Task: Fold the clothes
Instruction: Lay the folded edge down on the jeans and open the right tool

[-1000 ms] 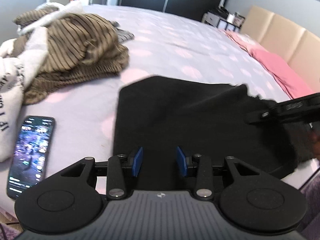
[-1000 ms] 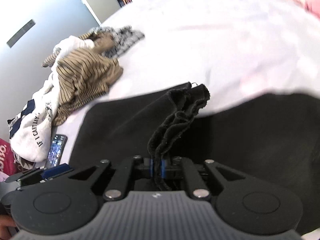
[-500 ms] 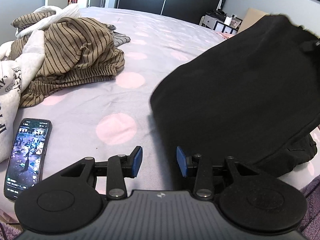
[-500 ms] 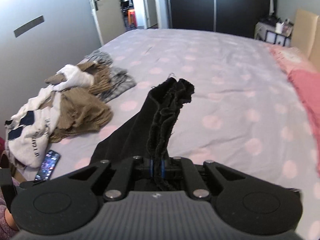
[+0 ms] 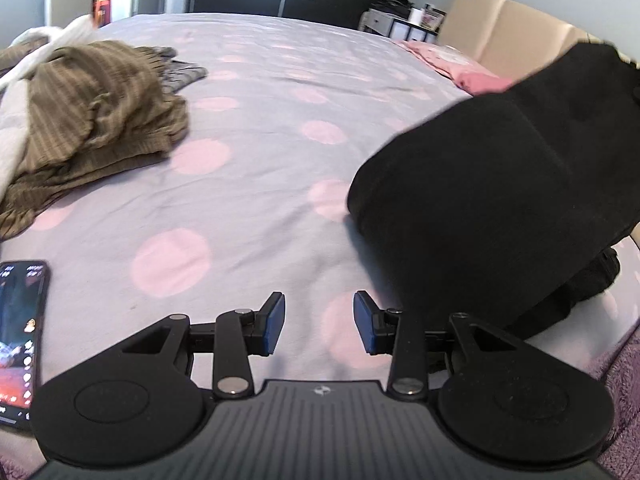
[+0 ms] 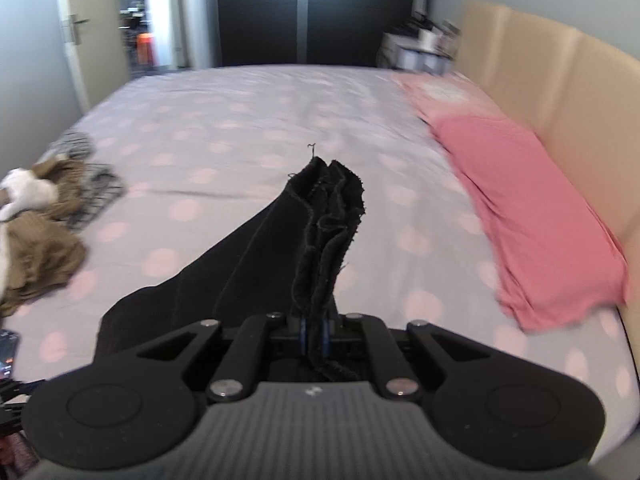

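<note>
On the bed (image 6: 280,120), with its lilac cover dotted in pale pink, a black garment (image 6: 320,240) is gathered up in the right gripper (image 6: 315,338). Its blue pads are clamped tight on several bunched layers of the frayed edge, which stick up past the fingertips while the rest of the cloth trails down and left toward the cover. Only the right wrist view shows this grip. The left wrist view shows the same black garment (image 5: 500,200) from the side, as a broad dark sheet lifted on the right, its lower part bunched on the cover near the bed's edge.

The left gripper (image 5: 319,328) hangs over bare bedcover with its blue pads partly apart and nothing between them; the garment lies just to its right, not touching it.

A heap of other clothes sits on the left of the bed: a brown striped garment (image 5: 100,120) on top, something white (image 5: 16,120) beside it and a grey checked piece (image 5: 180,70) behind. A phone (image 5: 18,332) with a lit screen lies face up on the cover near the left gripper. From the right wrist view, a pink pillow (image 6: 532,208) runs along the beige padded headboard (image 6: 560,92), and a dark wardrobe (image 6: 300,12) and an open door (image 6: 76,32) stand beyond the foot of the bed. A small shelf unit (image 5: 396,26) holding a few blurred items stands in the far corner.
</note>
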